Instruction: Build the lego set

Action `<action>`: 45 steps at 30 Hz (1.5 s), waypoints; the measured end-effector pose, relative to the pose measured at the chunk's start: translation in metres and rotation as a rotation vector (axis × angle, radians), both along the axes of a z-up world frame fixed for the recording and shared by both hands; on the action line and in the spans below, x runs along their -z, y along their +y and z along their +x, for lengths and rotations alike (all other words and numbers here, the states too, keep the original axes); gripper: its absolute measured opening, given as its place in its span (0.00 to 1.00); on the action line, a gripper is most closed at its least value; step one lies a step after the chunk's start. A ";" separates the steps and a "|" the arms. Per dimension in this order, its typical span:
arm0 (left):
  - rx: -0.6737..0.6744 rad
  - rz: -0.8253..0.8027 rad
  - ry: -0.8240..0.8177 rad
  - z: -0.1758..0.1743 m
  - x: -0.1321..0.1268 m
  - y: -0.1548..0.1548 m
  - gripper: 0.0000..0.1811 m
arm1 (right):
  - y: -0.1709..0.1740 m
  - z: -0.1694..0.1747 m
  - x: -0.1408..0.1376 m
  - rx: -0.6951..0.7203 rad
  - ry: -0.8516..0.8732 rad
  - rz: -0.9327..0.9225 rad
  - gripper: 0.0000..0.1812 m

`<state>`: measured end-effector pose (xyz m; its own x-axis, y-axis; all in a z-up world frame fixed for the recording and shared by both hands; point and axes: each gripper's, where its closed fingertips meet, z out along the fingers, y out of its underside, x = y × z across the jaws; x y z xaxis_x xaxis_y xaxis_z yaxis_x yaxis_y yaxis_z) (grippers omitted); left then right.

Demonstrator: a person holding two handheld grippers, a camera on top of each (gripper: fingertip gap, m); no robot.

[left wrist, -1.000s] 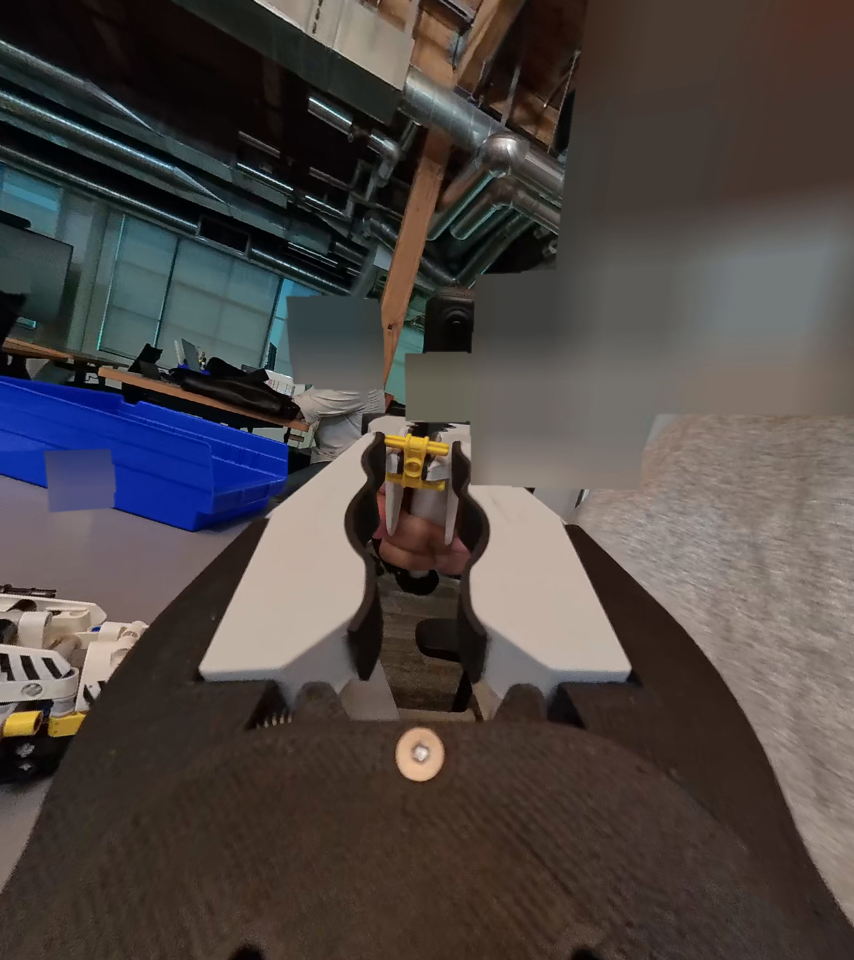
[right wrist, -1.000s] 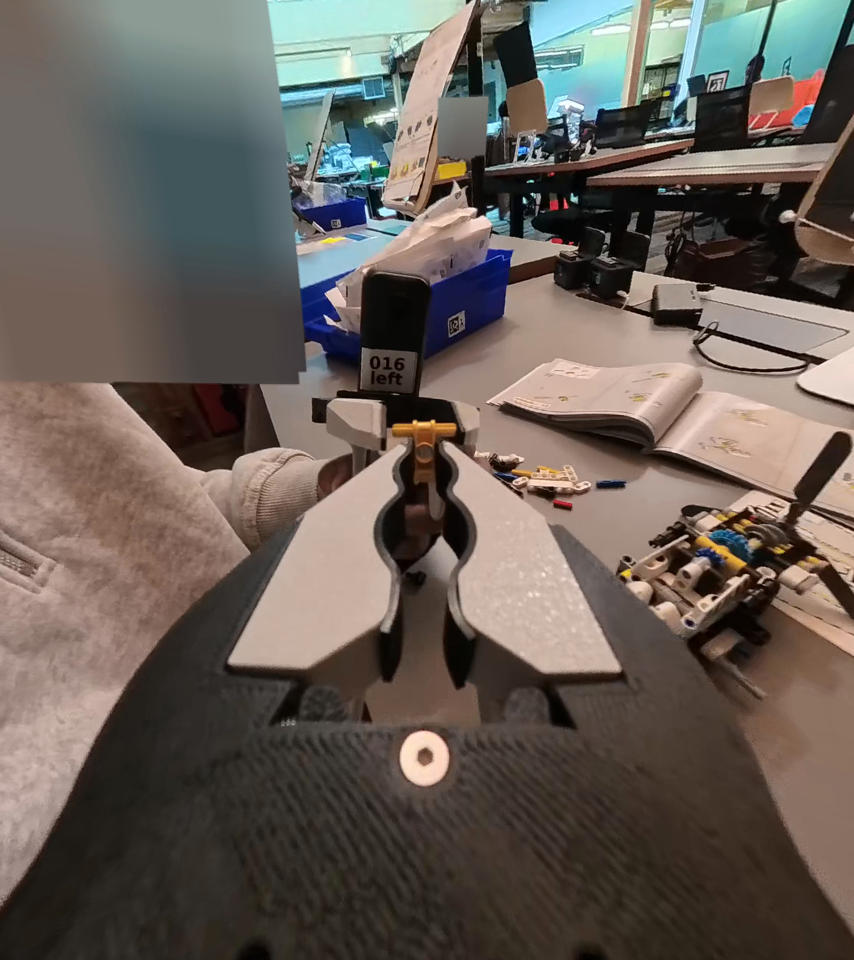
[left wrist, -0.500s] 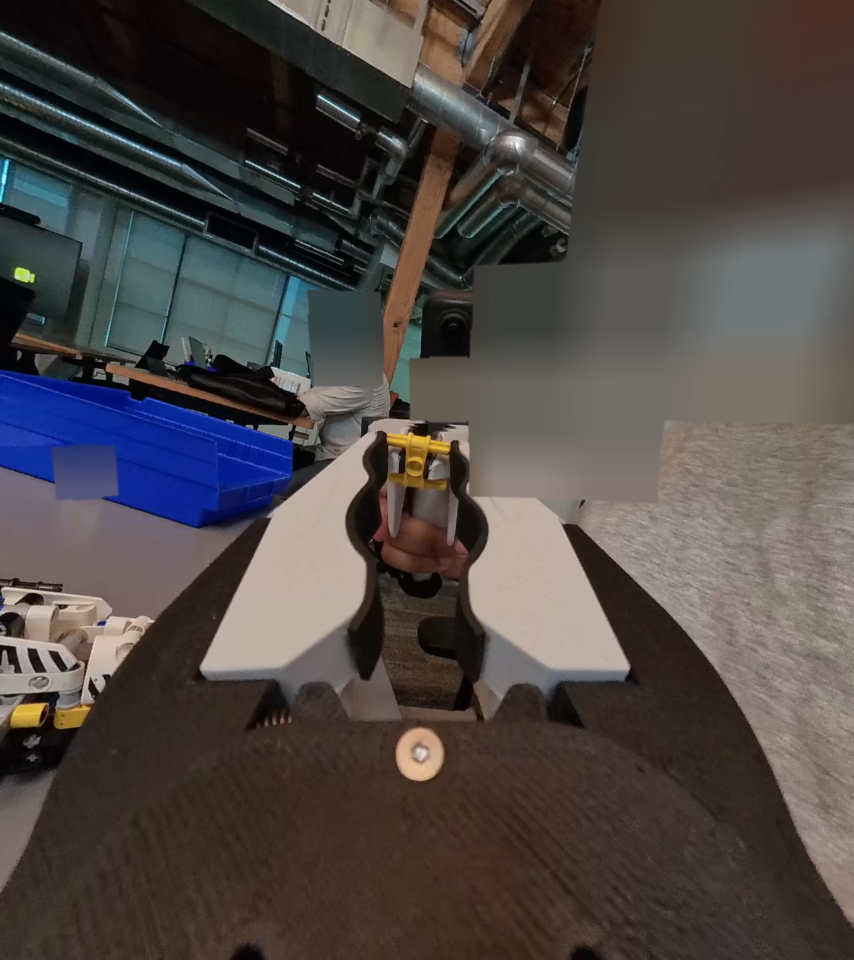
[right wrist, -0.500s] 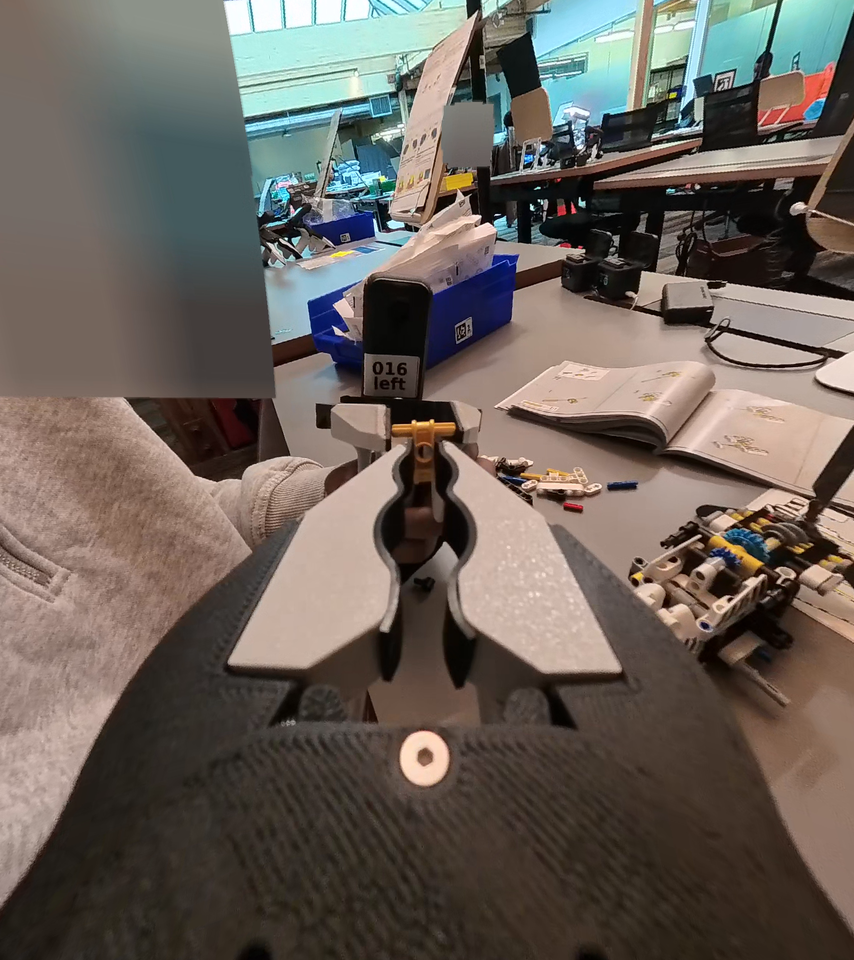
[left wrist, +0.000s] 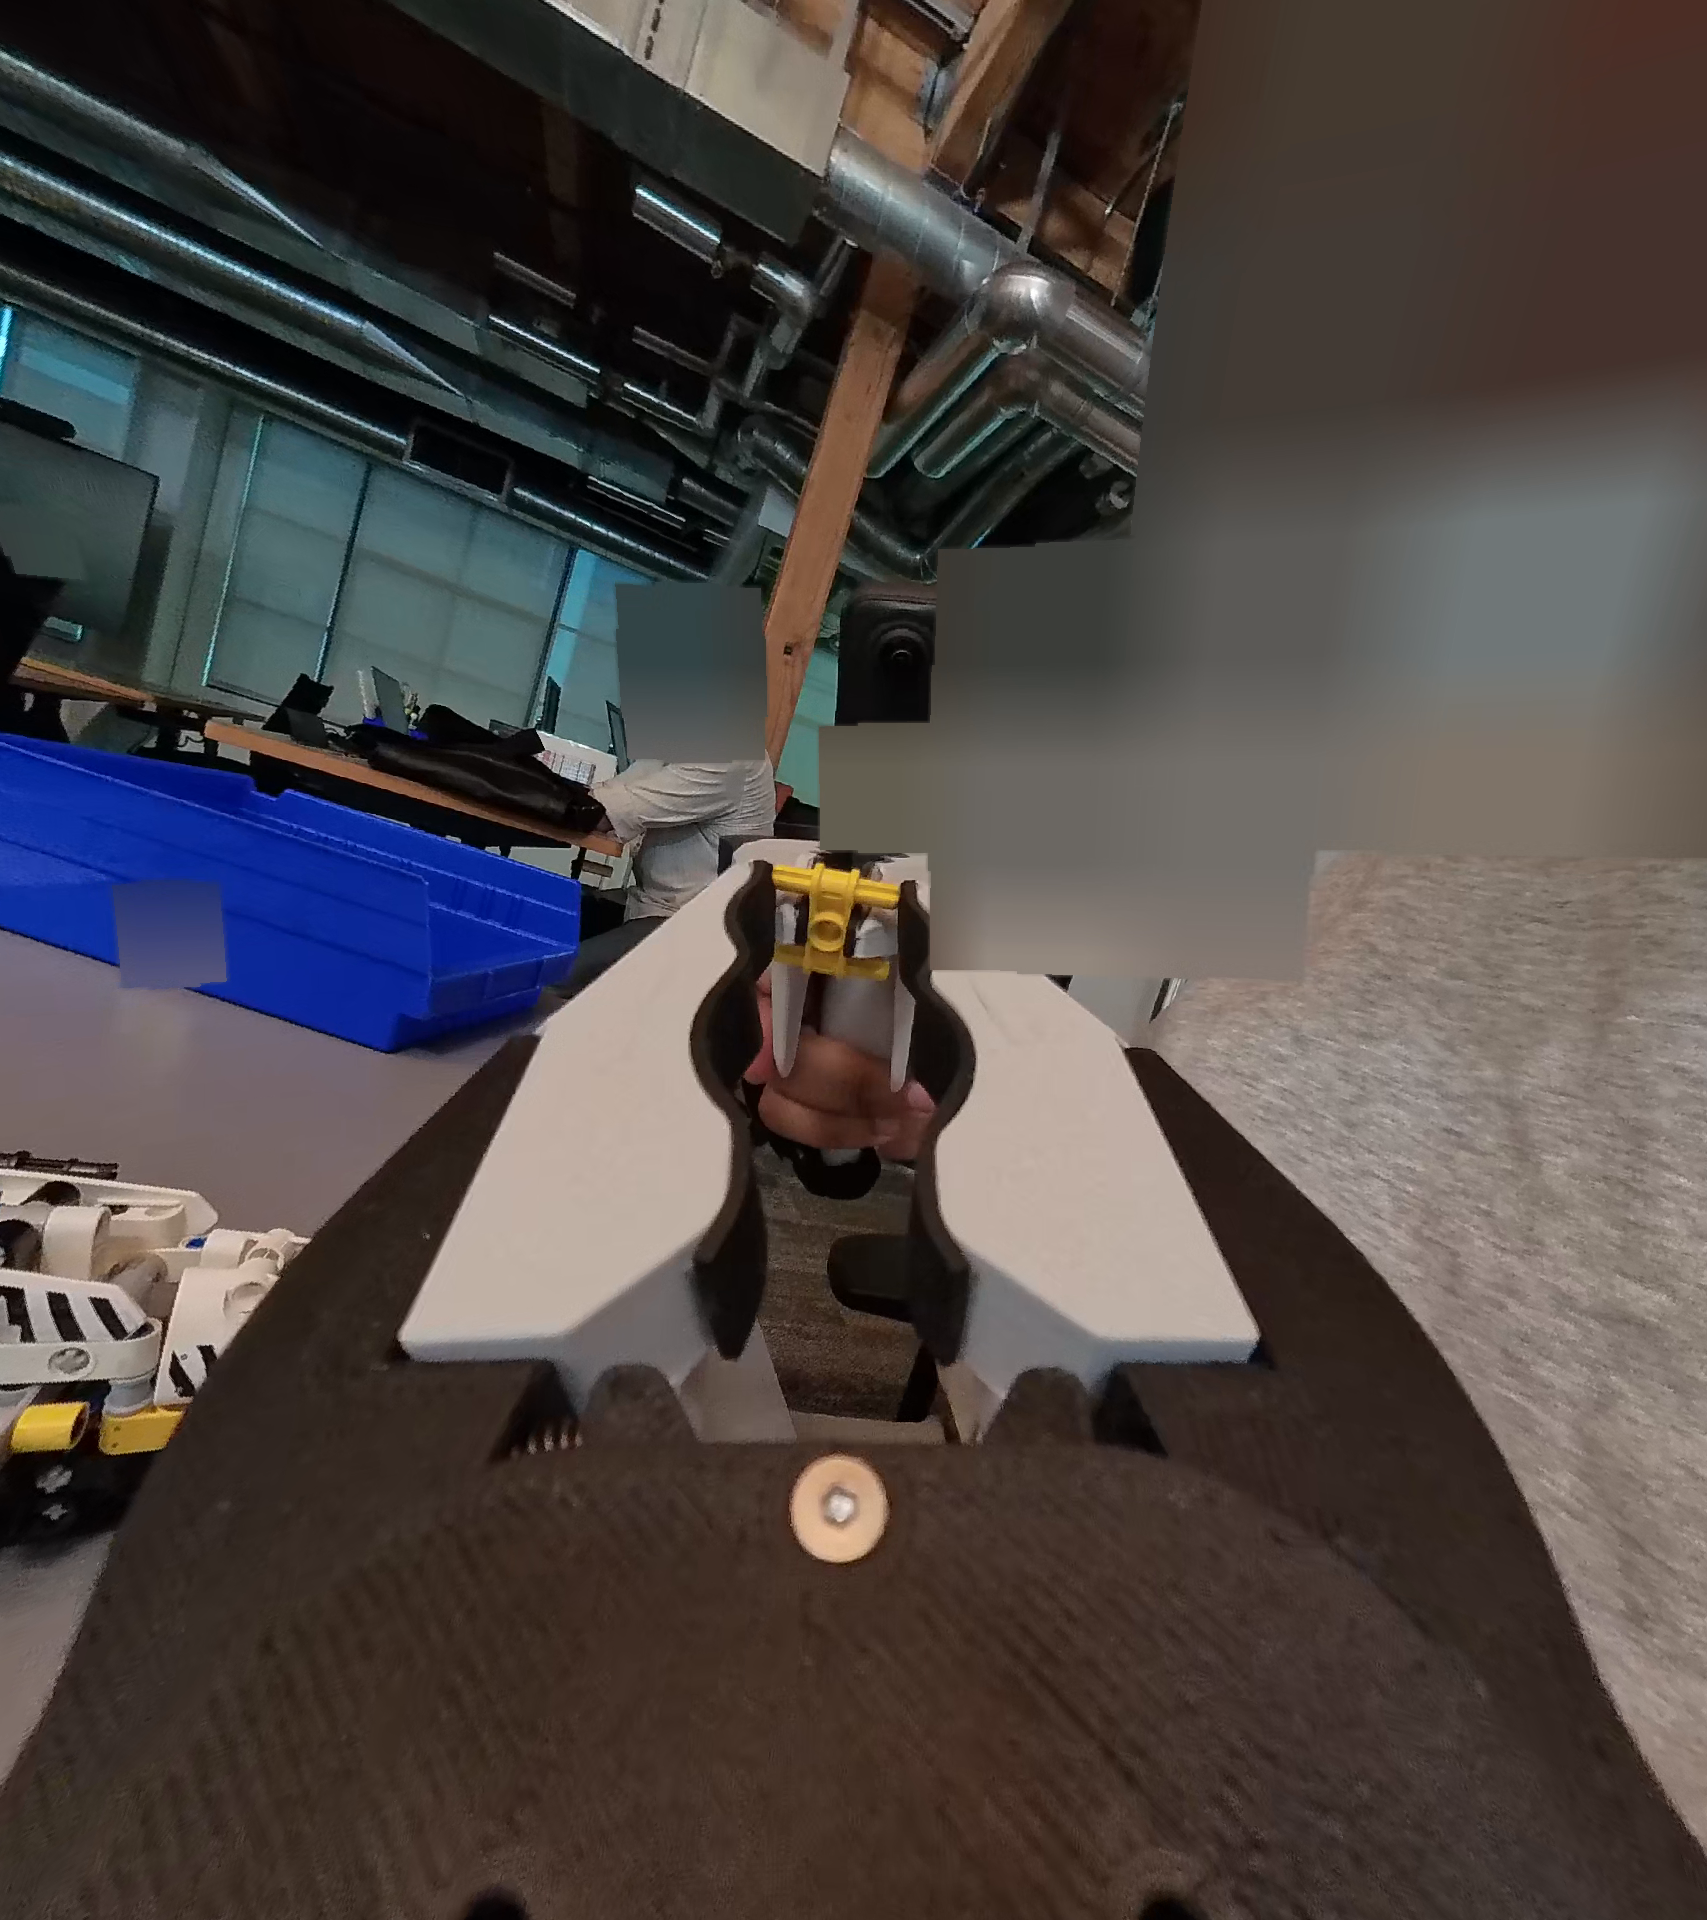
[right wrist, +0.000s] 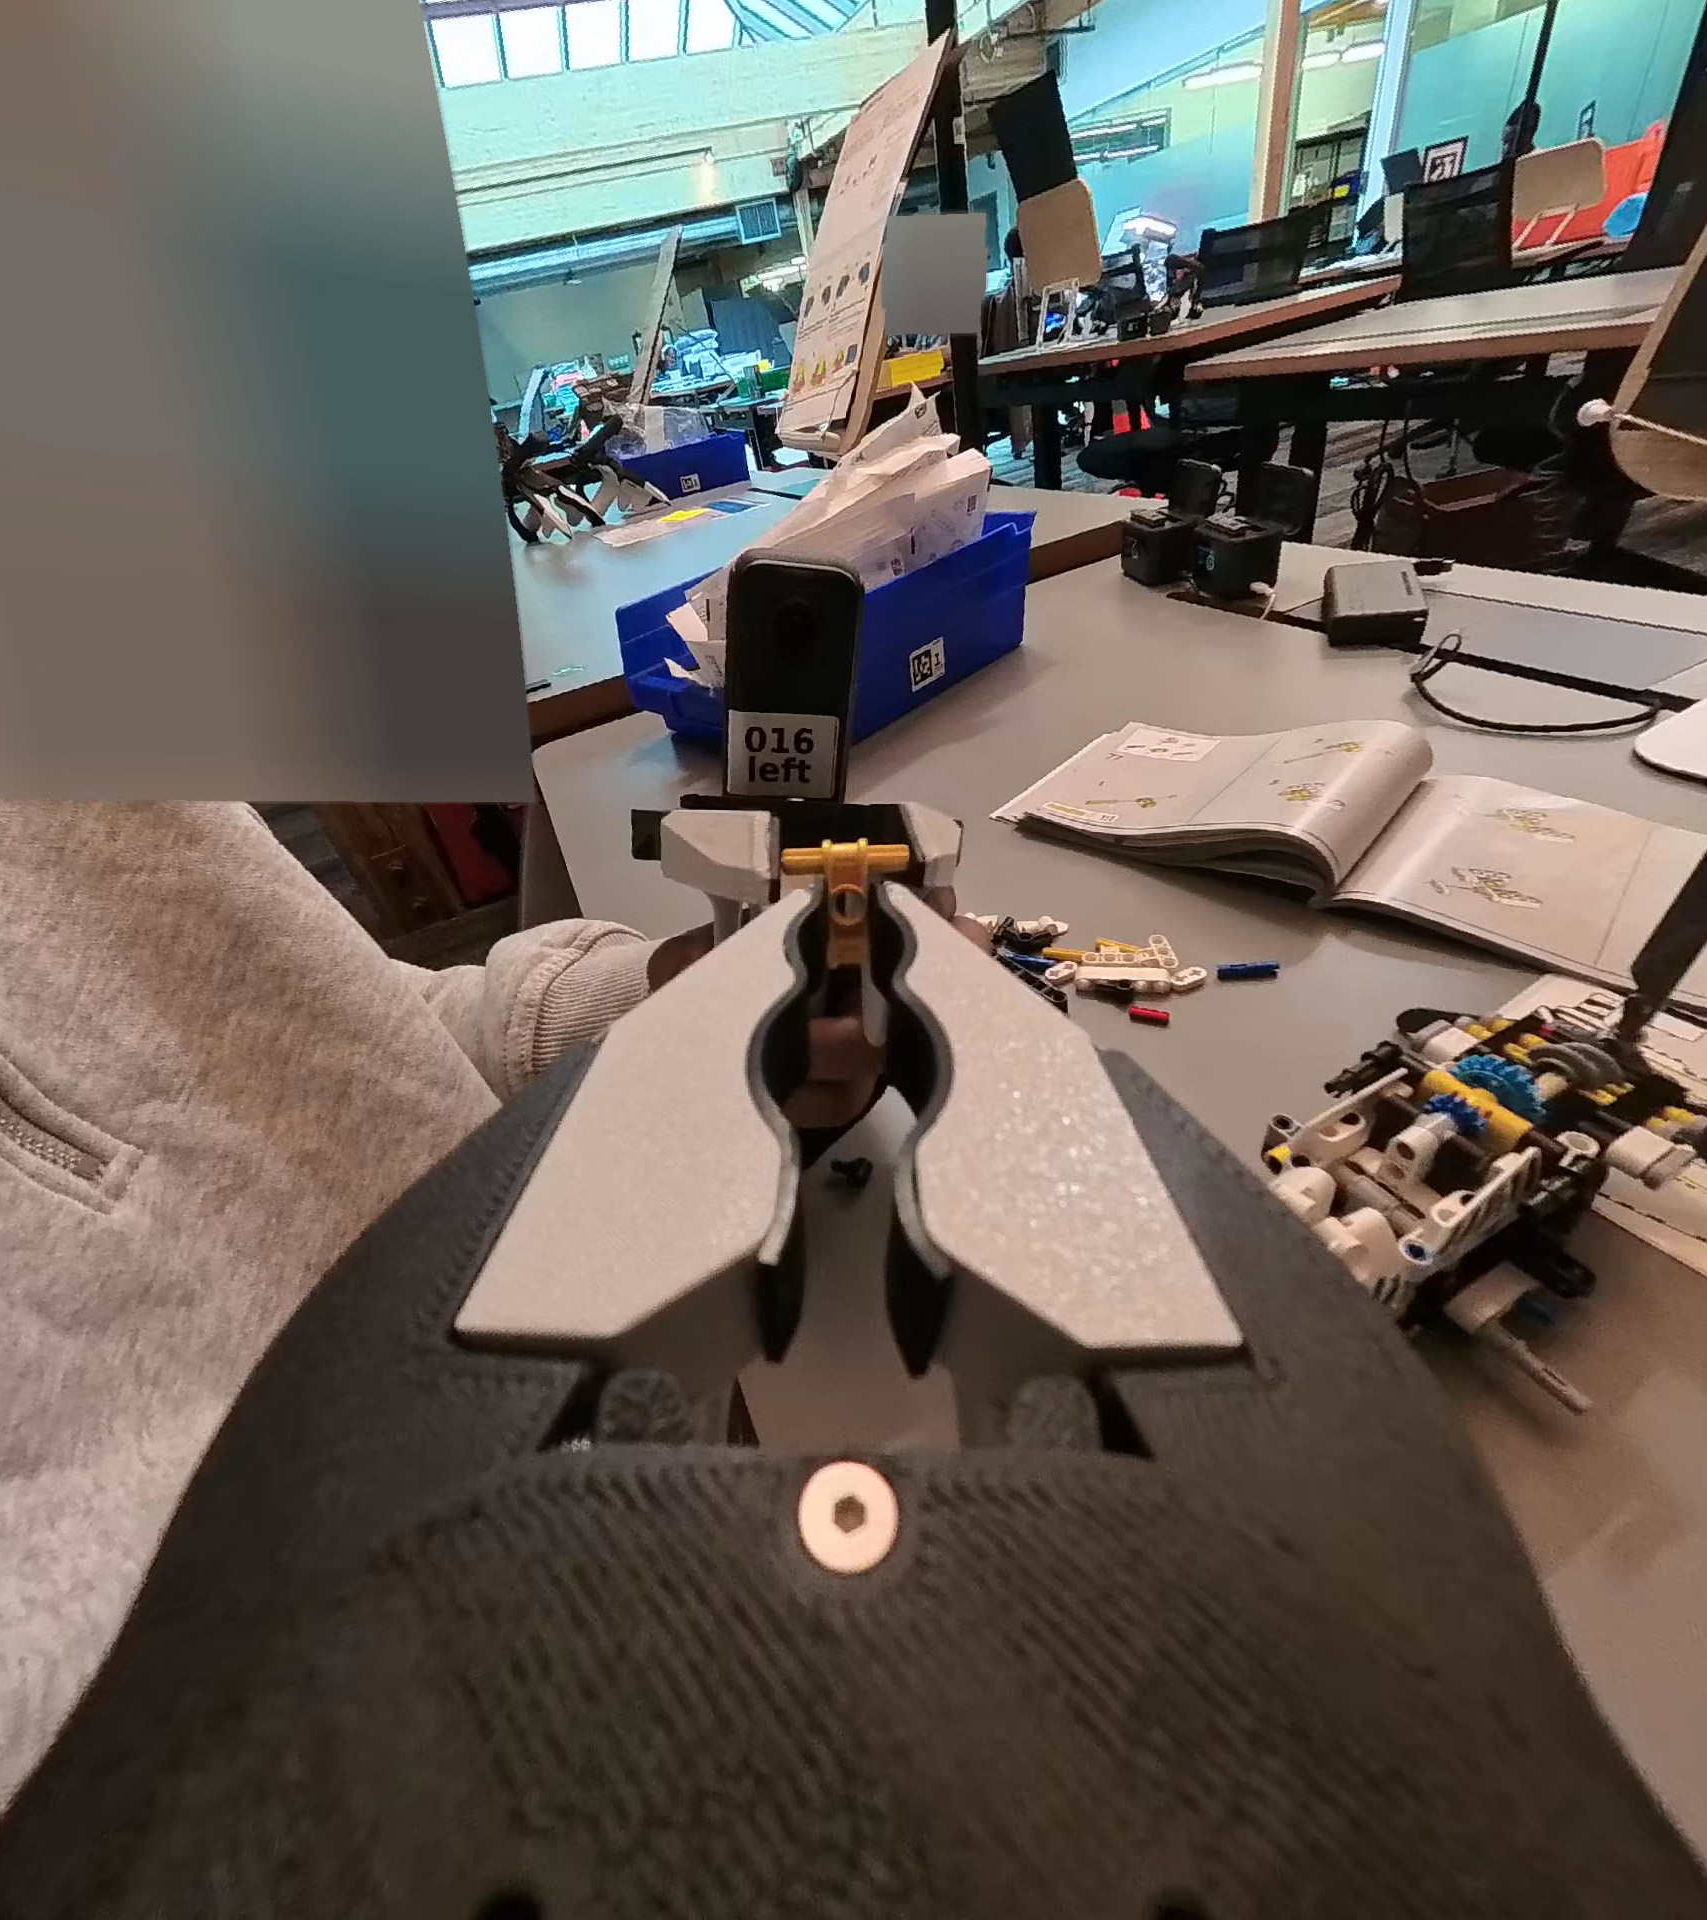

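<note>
A small yellow lego connector (left wrist: 833,920) with a crossbar is held in the air between my two grippers, which face each other tip to tip. My left gripper (left wrist: 836,904) is shut on it, its fingertips against the crossbar's ends. My right gripper (right wrist: 846,920) is shut on the connector's stem (right wrist: 846,894). The left gripper's white fingers (right wrist: 724,847) show just beyond it. The partly built lego model (right wrist: 1451,1153) with a black propeller sits on the grey table at the right. It also shows in the left wrist view (left wrist: 28,1320) at the lower left.
Loose lego parts (right wrist: 1109,956) lie on the table beyond the grippers, with an open instruction booklet (right wrist: 1348,821) behind them. A blue bin (right wrist: 942,613) full of papers stands at the back; another blue bin (left wrist: 257,883) shows in the left wrist view. A person's grey sweater (right wrist: 101,1039) is close by. Left and right tips are no more than a few centimetres apart. The partly built lego model (right wrist: 1451,1153) is about equally far from each gripper, around 15 centimeters. It turns up in the left wrist view (left wrist: 31,1224) as well.
Both grippers stay closed on the yellow connector. The pair has drifted slightly, so the table and model shift a little in both views.
</note>
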<state>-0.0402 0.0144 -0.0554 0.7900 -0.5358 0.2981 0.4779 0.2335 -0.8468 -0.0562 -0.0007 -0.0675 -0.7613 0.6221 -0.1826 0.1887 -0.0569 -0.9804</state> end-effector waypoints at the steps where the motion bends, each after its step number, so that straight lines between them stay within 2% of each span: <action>1: 0.000 0.000 0.000 0.000 0.000 0.000 0.12 | 0.000 0.000 0.000 -0.001 0.000 -0.001 0.03; 28: 0.016 -0.026 -0.028 -0.002 0.002 0.001 0.12 | 0.002 -0.003 0.001 0.025 0.001 0.025 0.03; 35: 0.013 -0.008 -0.030 -0.005 0.002 0.001 0.20 | 0.009 -0.011 0.005 0.140 0.119 0.212 0.03; 39: 0.017 -0.002 -0.082 -0.012 0.000 -0.001 0.18 | 0.011 -0.011 0.003 0.199 0.230 0.328 0.03; 45: 0.002 -0.034 -0.082 -0.015 0.006 0.004 0.13 | 0.014 -0.011 -0.001 0.242 0.308 0.393 0.03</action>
<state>-0.0551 0.0181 -0.0611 0.7613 -0.5258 0.3794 0.5460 0.2044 -0.8125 -0.0671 0.0130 -0.0665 -0.5697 0.7625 0.3065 -0.0829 0.3178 -0.9445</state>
